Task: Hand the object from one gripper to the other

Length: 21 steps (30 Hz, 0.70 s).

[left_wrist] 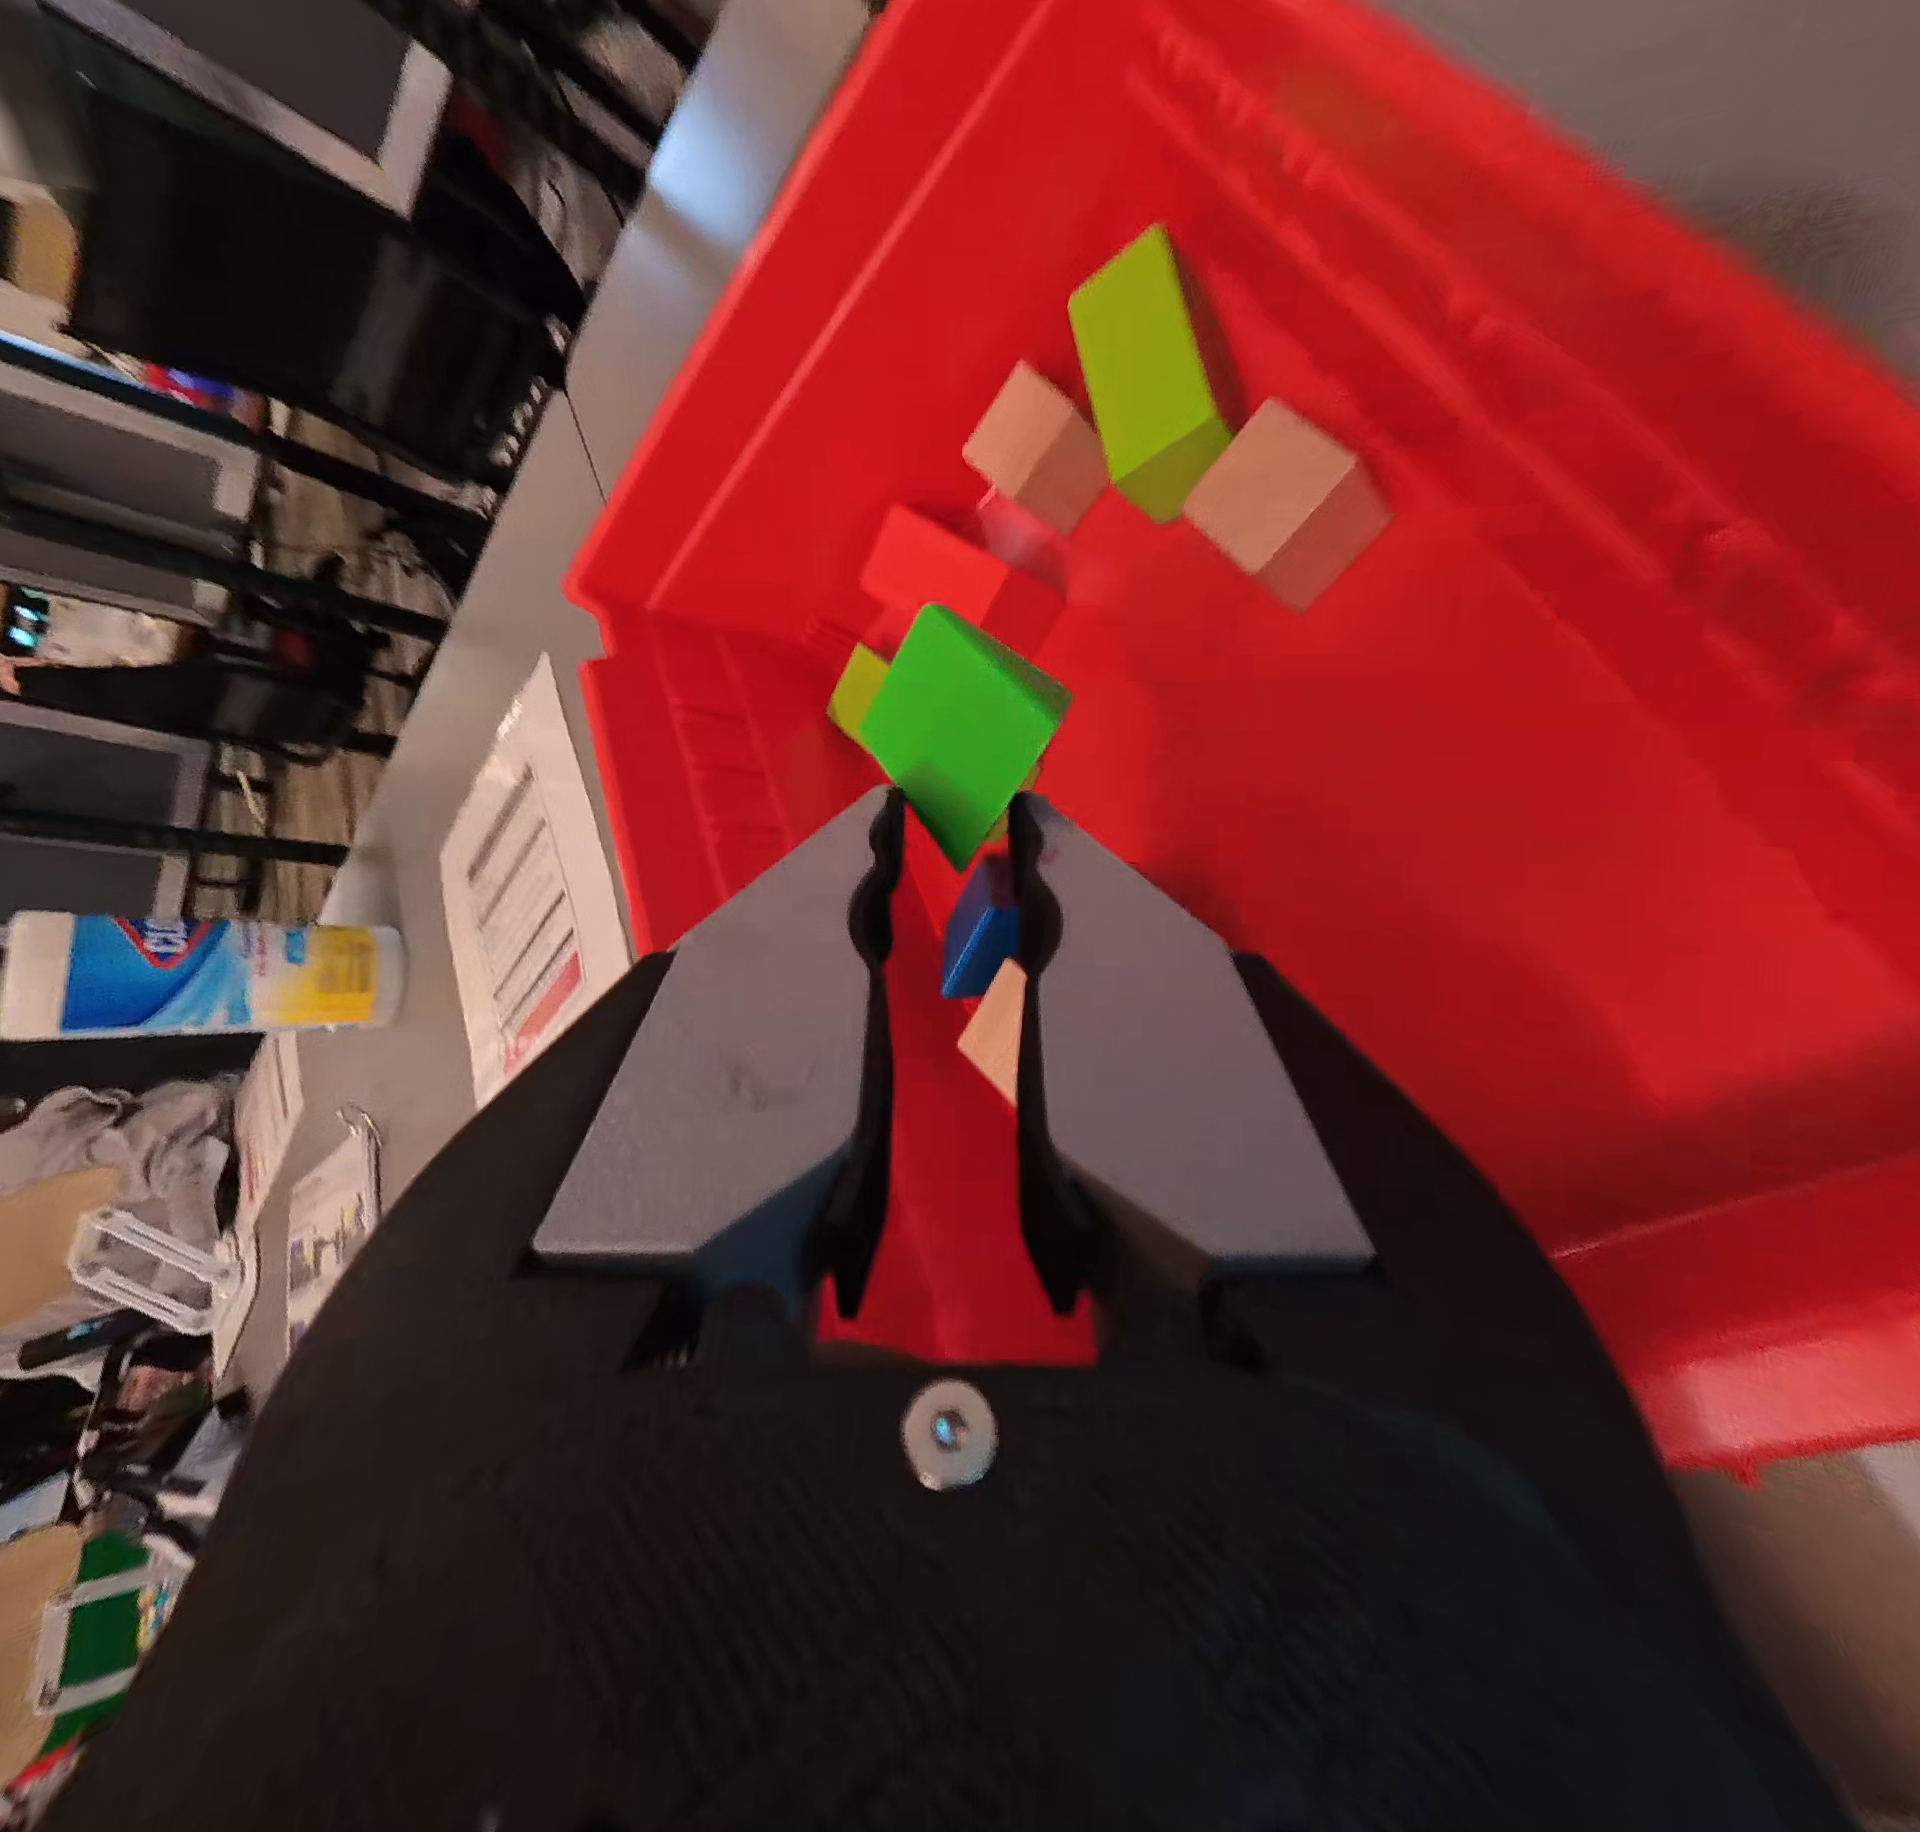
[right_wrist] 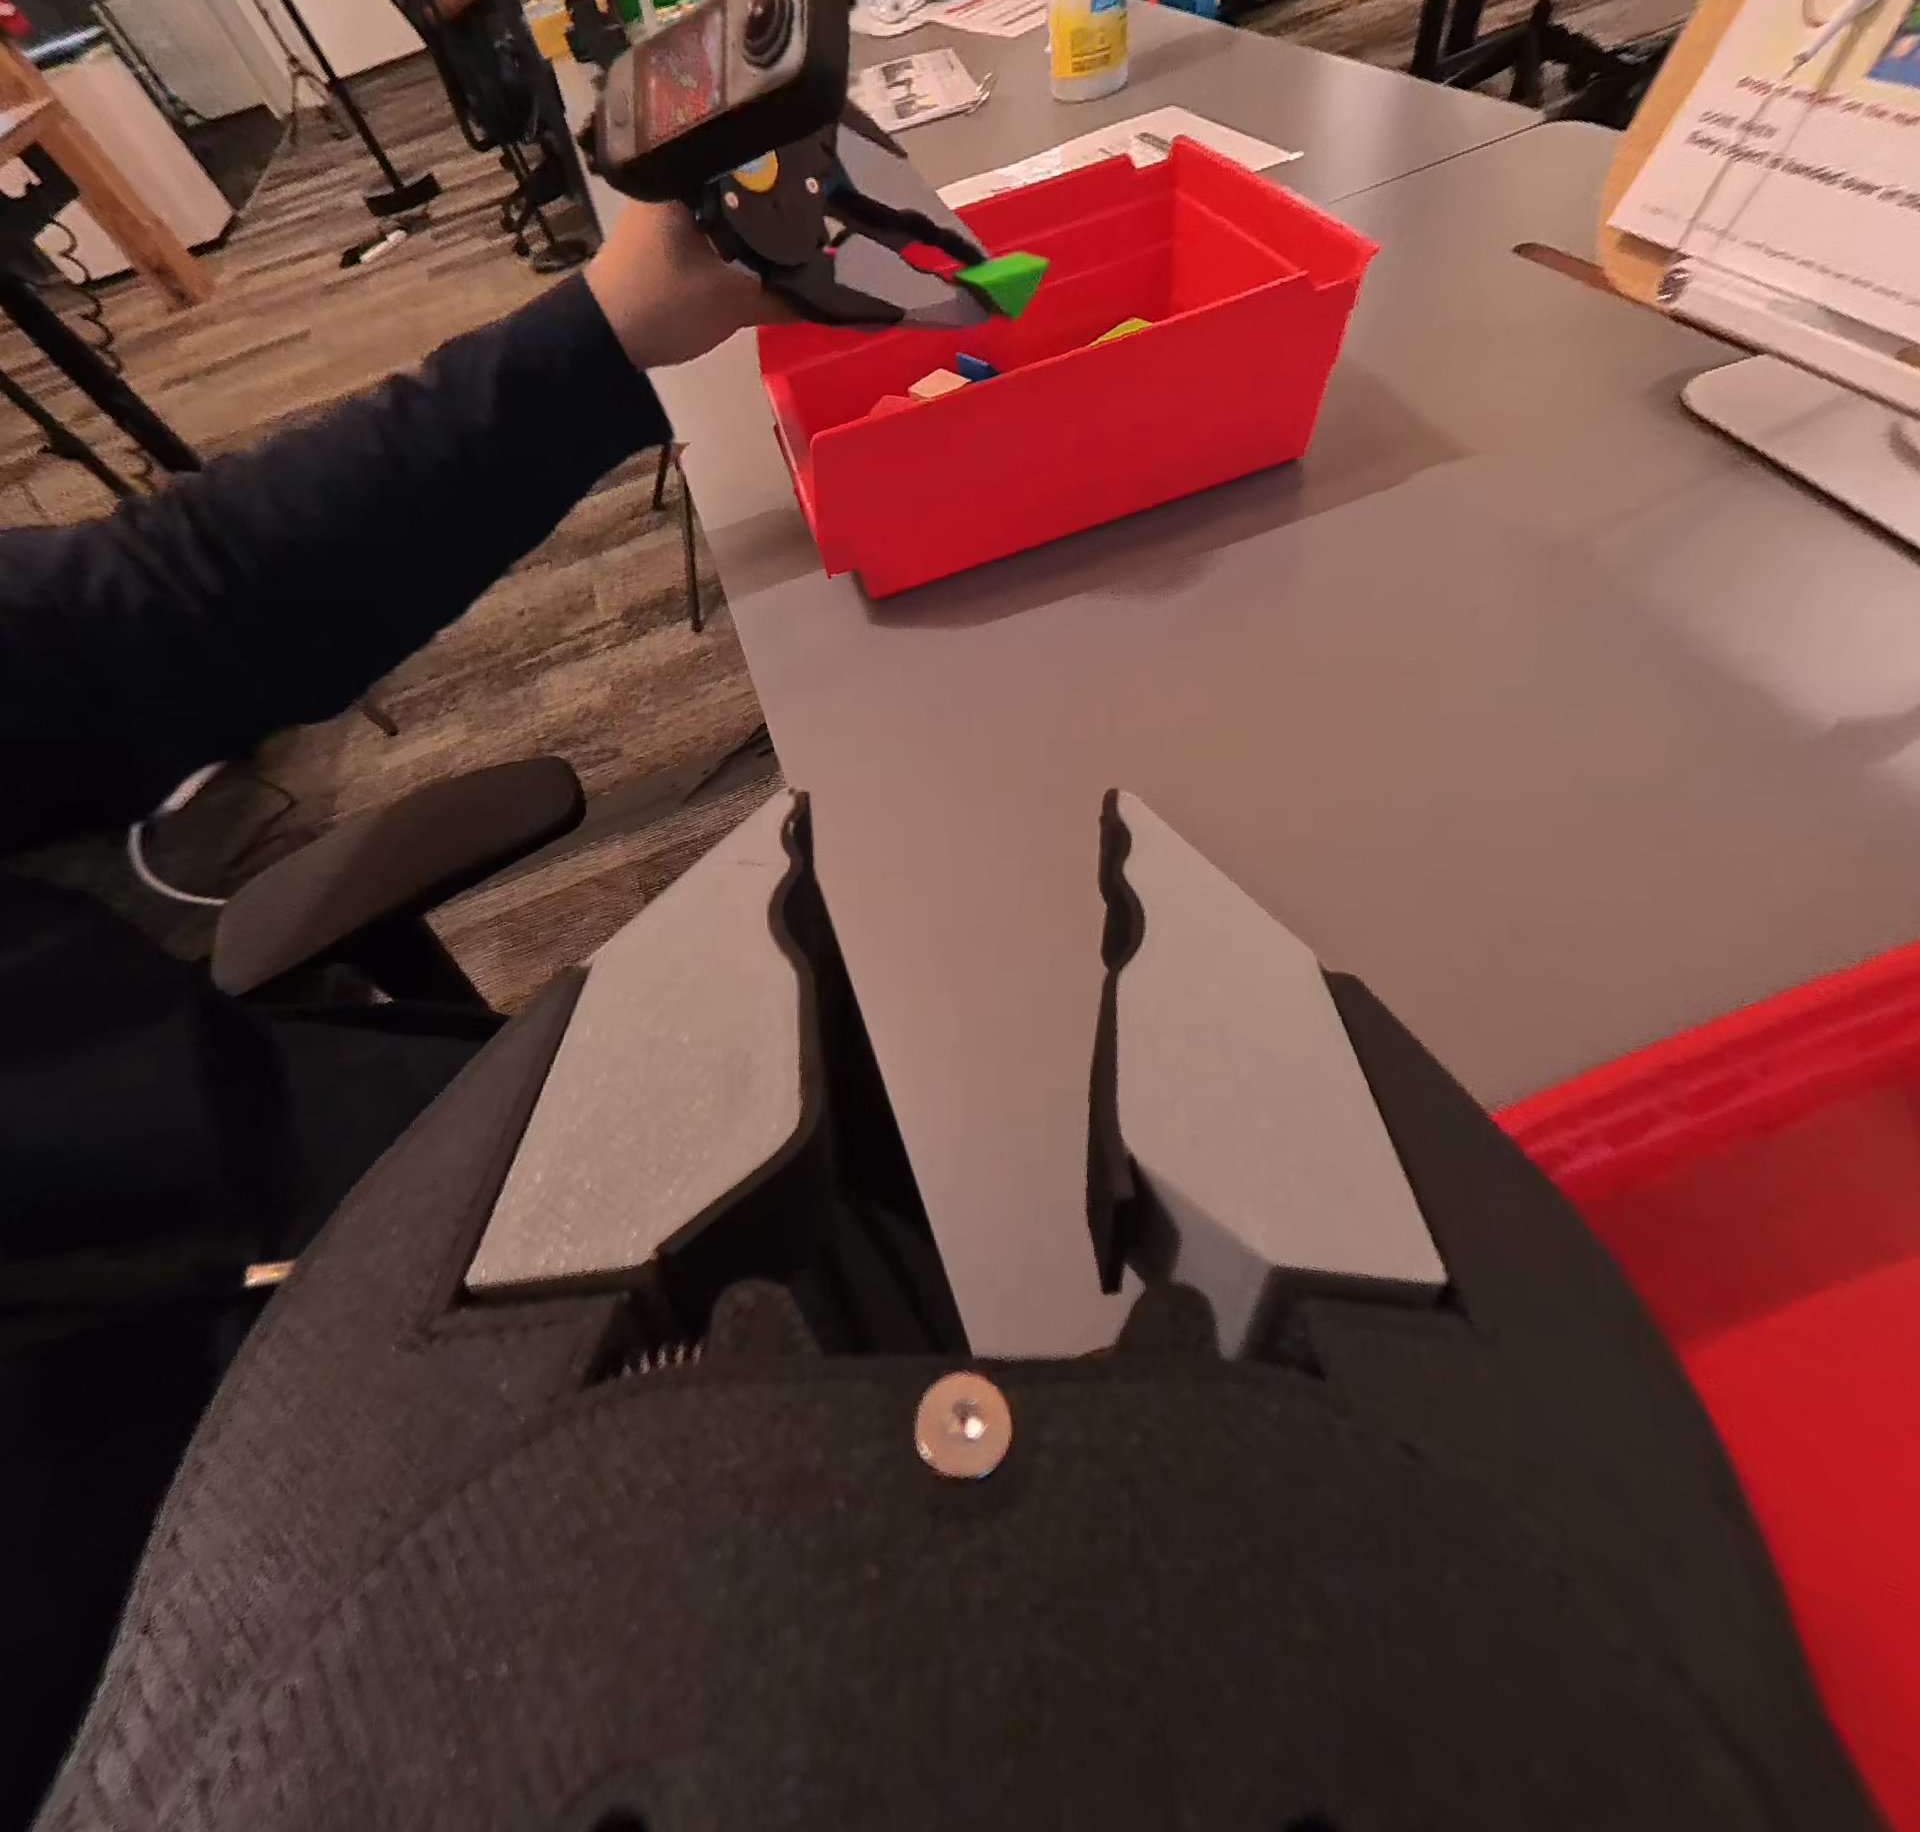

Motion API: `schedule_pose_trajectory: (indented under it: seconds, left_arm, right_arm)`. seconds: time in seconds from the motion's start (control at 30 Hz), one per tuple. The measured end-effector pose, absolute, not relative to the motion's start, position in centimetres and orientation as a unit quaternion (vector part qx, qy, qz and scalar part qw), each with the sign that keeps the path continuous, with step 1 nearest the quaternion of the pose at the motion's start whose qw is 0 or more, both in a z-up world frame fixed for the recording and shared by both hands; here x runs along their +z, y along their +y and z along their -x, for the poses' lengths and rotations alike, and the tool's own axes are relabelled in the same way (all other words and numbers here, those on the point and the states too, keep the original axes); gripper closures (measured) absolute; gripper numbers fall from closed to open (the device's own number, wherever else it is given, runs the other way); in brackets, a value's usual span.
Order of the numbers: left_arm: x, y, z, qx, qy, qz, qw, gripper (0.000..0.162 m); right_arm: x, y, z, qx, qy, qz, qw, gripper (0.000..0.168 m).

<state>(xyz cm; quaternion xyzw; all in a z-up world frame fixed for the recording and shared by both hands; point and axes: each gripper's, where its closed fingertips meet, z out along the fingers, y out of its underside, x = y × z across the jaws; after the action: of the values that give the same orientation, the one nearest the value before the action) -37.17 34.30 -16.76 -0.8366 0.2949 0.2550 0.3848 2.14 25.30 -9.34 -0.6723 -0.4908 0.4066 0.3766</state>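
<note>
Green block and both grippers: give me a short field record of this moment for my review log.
held object: green block, pinched at the fingertips
holder: left gripper, above the red bin
right gripper: open, empty, over the grey table, apart from the block
bin contents: lime green, natural wood, red and blue blocks
second red bin: near the right gripper
handover: not yet done

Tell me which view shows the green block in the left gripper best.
The left wrist view: the green block fills the centre, pinched at its lower corner by the left gripper above the red bin. The right wrist view shows it small and far off, half hidden by that gripper's fingers.
</note>
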Motion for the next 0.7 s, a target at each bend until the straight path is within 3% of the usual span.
schedule_pose_trajectory:
  seconds: [0.27,0.5,0.6,0.7]
  left_arm:
    - [-11.6,30.9,25.5,0.156,0.348,0.767,0.516,0.145]
    - [-9.6,25.1,11.0,-0.082,0.412,0.689,0.591,0.145]
    - [-8.9,23.1,7.7,-0.133,0.418,0.650,0.621,0.145]
    - [-8.2,21.9,6.3,-0.176,0.412,0.630,0.635,0.144]
  right_arm:
    - [-10.1,22.6,2.7,0.490,-0.497,0.638,0.326,0.113]
    - [-9.9,21.9,7.2,0.654,-0.414,0.590,0.230,0.110]
    - [-8.3,21.0,6.5,0.733,-0.380,0.541,0.161,0.113]
    - [-7.8,20.9,5.6,0.742,-0.374,0.533,0.159,0.112]
